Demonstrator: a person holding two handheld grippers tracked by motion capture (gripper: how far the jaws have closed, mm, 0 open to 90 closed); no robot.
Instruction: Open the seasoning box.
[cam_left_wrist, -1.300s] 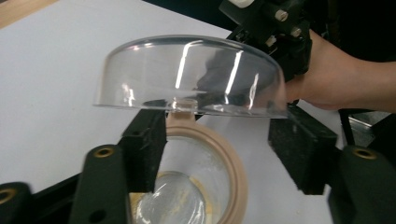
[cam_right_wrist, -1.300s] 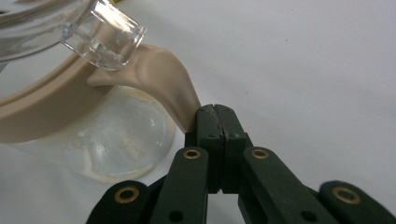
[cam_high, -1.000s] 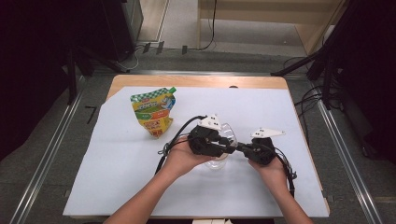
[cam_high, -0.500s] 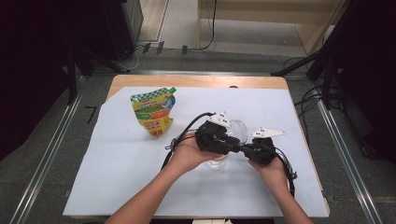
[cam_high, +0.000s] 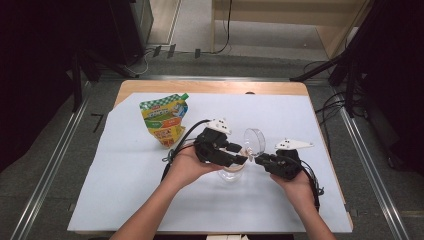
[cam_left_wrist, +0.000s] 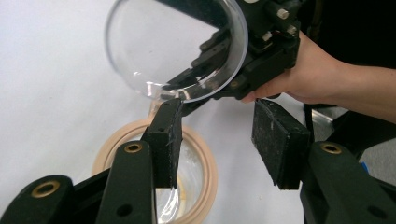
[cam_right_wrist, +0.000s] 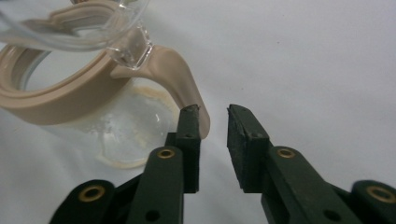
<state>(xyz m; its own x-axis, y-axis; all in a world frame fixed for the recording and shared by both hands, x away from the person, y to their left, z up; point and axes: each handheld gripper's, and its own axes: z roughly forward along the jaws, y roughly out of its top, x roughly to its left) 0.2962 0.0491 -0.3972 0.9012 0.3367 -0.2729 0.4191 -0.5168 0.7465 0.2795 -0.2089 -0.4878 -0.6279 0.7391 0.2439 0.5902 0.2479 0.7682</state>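
Note:
A clear glass jar (cam_high: 231, 173) with a beige rim (cam_left_wrist: 108, 148) stands on the white sheet (cam_high: 125, 190). Its round clear lid (cam_high: 254, 141) (cam_left_wrist: 175, 46) is swung up on the hinge. My left gripper (cam_high: 241, 158) (cam_left_wrist: 219, 140) is open above the jar mouth. Its jaws have just been opening, with nothing between them, and the lid's lower edge is by the left fingertip (cam_left_wrist: 167, 126). My right gripper (cam_high: 258, 161) (cam_right_wrist: 214, 122) is open too and has just been opening. The beige tab (cam_right_wrist: 184, 81) lies against its left finger (cam_right_wrist: 189, 128), clear of the other pad.
A green and yellow snack pouch (cam_high: 164, 119) stands at the back left of the sheet. Black cables (cam_high: 172, 155) trail from the left gripper across the sheet. The wooden table edge (cam_high: 210, 87) runs along the far side.
The clear lid has swung from lying on the jar to standing up. Both grippers' jaws have spread. The left hand has shifted a little to the right and up.

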